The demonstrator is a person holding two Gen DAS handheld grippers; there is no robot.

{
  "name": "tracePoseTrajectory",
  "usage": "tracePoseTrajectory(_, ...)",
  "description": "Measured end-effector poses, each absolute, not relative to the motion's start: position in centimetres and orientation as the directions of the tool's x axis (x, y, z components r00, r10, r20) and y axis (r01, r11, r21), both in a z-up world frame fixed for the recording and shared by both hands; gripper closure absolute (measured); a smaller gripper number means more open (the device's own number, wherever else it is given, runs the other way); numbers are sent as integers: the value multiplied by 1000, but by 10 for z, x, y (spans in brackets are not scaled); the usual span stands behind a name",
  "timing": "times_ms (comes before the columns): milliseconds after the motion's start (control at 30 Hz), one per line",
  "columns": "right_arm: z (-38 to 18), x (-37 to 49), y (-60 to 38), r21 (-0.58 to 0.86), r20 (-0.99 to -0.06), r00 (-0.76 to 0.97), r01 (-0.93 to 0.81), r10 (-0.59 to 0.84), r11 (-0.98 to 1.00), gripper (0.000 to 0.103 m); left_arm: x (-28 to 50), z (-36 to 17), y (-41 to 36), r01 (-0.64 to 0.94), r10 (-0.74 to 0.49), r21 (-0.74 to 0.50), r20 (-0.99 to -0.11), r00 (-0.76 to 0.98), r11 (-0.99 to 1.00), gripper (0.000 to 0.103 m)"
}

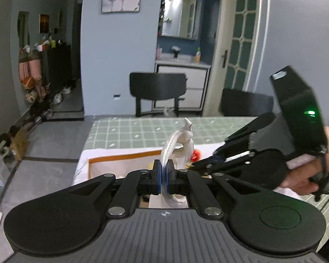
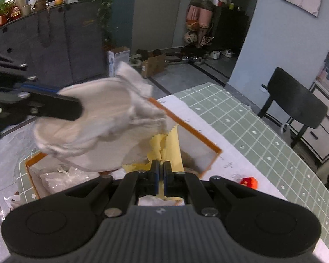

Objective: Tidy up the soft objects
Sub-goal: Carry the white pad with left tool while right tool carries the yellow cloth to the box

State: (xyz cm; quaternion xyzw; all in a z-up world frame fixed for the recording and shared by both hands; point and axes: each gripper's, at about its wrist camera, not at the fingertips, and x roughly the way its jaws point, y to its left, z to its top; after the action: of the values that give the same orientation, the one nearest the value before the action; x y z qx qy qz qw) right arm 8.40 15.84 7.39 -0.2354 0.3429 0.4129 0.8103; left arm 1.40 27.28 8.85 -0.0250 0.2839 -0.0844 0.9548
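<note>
My left gripper [image 1: 163,166] is shut on a white cloth [image 1: 177,144], seen edge-on and rising from between the blue pads. The right wrist view shows that same white cloth [image 2: 94,127] as a crumpled rounded bundle in the left gripper [image 2: 76,107], hanging over a white box with an orange rim [image 2: 186,122]. My right gripper [image 2: 161,164] is shut on a yellow cloth [image 2: 172,144] just above the box. In the left wrist view the right gripper [image 1: 195,164] comes in from the right, held by a hand, close beside the white cloth.
The box [image 1: 120,156] stands on a table with a green checked cover [image 2: 252,127]. Clear plastic wrap [image 2: 61,175] lies inside it. A small red object [image 2: 249,182] sits on the table right of the box. Black chairs [image 1: 158,87] stand behind the table.
</note>
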Motion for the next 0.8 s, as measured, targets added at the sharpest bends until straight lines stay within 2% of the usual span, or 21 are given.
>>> tracePoseTrajectory(167,54,83,179,-95,-773,400,-840,492,534,102,30,70,286,139,-164,-87,-591,790,986,99)
tracePoseTrajectory(400,11,70,199,-145,-817,373,-871,439,470,103,39,31,277,219,-157,2,-693,704,976,99)
tracePoseTrajectory(600,-10,61,200,-155,-848,337,-895,408,417,102,40,10,274,232,-219,-83,-719,660,969,99)
tracePoseTrajectory(800,-27,52,199,-180,-865,329,-908,378,378,102,49,-15,264,231,-217,-91,-764,608,969,100)
